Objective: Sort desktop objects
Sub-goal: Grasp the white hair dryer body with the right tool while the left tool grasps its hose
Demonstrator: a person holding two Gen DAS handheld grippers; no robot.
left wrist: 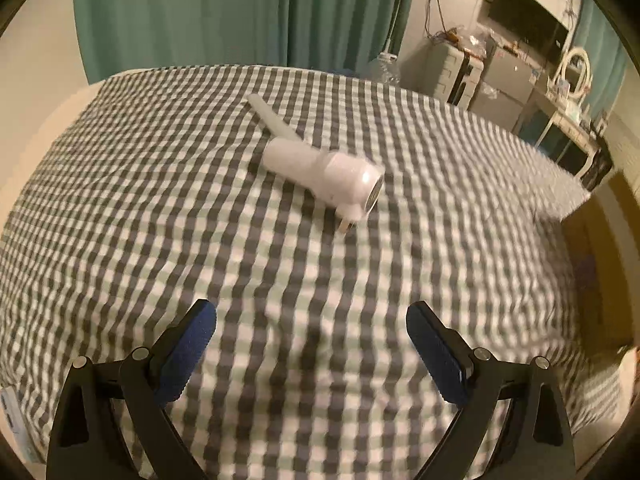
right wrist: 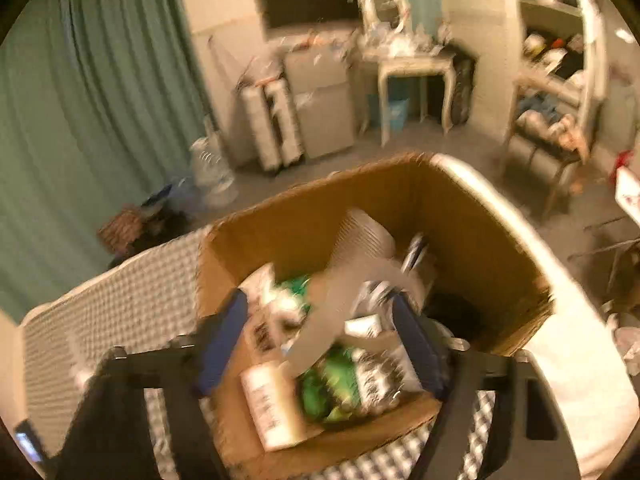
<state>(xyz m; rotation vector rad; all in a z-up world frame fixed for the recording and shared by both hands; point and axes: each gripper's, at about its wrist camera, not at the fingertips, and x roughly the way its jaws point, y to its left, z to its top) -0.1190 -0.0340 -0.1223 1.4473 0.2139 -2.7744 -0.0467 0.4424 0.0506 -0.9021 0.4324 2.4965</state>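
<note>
A white handheld device (left wrist: 320, 166) with a round metal-rimmed end and a long white handle lies on the checked cloth (left wrist: 160, 208), ahead of my left gripper (left wrist: 311, 334). The left gripper is open and empty, well short of the device. My right gripper (right wrist: 320, 332) is open above a brown cardboard box (right wrist: 472, 216). The box holds a grey ribbed object (right wrist: 360, 240), green and white packets (right wrist: 332, 384) and a white labelled box (right wrist: 268, 404). The right wrist view is blurred.
The checked cloth ends at the right in the left wrist view, near cabinets (left wrist: 504, 76). A green curtain (left wrist: 240, 12) hangs behind. In the right wrist view, a white cushion edge (right wrist: 560, 344) lies right of the box, with furniture (right wrist: 412, 68) and floor clutter beyond.
</note>
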